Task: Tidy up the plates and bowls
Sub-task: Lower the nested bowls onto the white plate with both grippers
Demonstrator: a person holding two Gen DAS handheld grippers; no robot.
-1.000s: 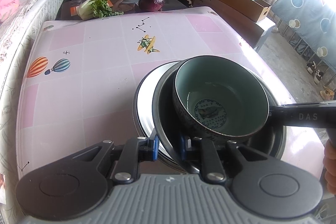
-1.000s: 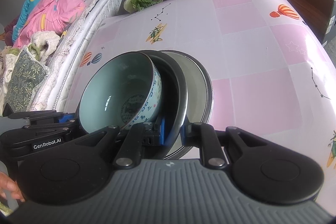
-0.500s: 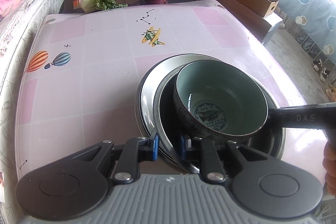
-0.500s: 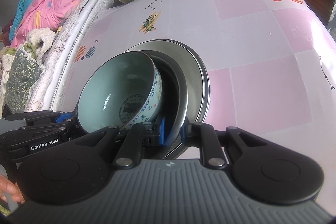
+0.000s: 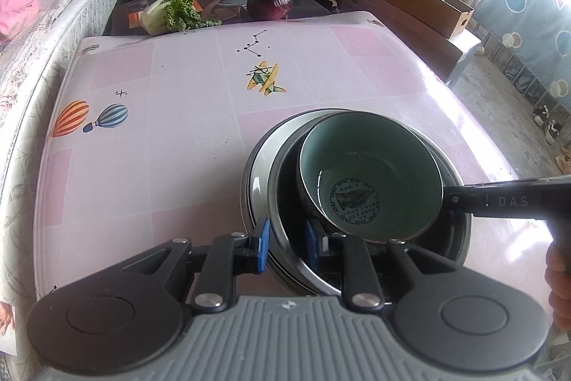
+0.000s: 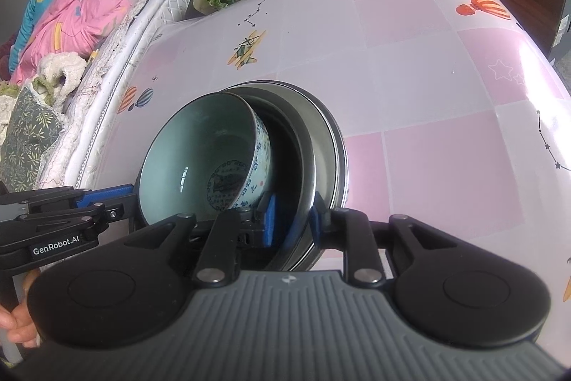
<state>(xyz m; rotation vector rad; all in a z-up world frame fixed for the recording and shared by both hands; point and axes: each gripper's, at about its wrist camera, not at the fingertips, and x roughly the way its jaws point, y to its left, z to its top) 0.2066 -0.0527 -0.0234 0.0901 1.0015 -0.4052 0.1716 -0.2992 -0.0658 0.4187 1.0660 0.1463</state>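
Pink surface [image 5: 178,166] held stacked plates [image 5: 260,166] and a bowl [image 5: 371,174] at five o'clock; both grippers' [image 5: 285,243] [image 6: 291,220] jaws had just been opening, narrowly straddling plate rims.

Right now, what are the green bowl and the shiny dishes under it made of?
The green bowl looks like glazed ceramic: glossy pale green inside, with a dark printed medallion at the bottom and blue patterns outside. The dishes beneath look like stainless steel: thin silvery rims that mirror the light. The table seems covered in smooth printed plastic sheet, though that is less certain.
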